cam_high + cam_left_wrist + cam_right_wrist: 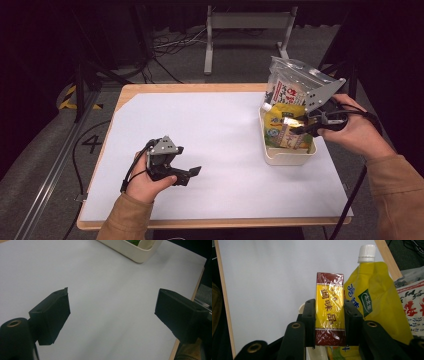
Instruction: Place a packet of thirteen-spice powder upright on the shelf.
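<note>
My right gripper [329, 312] is shut on a yellow and dark-red box wrapped in clear film [330, 307], its pads pressing both narrow sides. In the high view this gripper [300, 125] hangs over the cream bin [287, 157] at the table's right, with the box [290, 131] in its jaws. A yellow spouted pouch with a white cap [374, 300] stands beside the box, and a red-and-white printed bag [287, 90] leans at the bin's far end. My left gripper [192, 172] rests low over the white sheet near the front left, its jaws [112, 315] wide apart and holding nothing.
A white sheet [210, 140] covers most of the wooden table [195, 88]. The cream bin's corner [135, 251] lies ahead of the left gripper. Beyond the table stand a metal frame [245, 30], cables on grey carpet and a dark stand at the left.
</note>
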`<state>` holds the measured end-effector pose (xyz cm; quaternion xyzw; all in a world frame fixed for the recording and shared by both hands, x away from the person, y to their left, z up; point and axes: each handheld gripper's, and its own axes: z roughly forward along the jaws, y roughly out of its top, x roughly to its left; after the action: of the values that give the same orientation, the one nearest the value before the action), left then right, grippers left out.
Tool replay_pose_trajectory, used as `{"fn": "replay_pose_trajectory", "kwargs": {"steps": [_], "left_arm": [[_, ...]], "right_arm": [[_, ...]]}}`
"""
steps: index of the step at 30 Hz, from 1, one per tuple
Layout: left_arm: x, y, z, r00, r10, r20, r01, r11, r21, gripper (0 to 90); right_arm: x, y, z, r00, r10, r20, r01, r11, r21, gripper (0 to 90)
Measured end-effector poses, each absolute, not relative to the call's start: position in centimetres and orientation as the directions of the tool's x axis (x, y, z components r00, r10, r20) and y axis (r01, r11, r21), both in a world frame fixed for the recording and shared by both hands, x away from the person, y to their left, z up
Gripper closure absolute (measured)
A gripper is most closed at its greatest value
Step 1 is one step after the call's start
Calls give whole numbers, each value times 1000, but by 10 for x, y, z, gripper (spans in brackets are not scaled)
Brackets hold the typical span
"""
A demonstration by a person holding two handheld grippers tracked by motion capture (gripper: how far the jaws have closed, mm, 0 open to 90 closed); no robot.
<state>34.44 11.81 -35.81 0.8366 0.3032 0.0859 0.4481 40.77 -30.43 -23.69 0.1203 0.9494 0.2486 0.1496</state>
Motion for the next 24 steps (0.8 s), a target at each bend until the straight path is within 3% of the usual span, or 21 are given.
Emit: {"fn": "replay_pose_trajectory", "kwargs": {"steps": [24], "left_arm": [[345,117,-359,804,579,-135,435,-417,798,131]], "right_arm": [[417,-309,-258,-956,251,-149,152,865,479,685]]}}
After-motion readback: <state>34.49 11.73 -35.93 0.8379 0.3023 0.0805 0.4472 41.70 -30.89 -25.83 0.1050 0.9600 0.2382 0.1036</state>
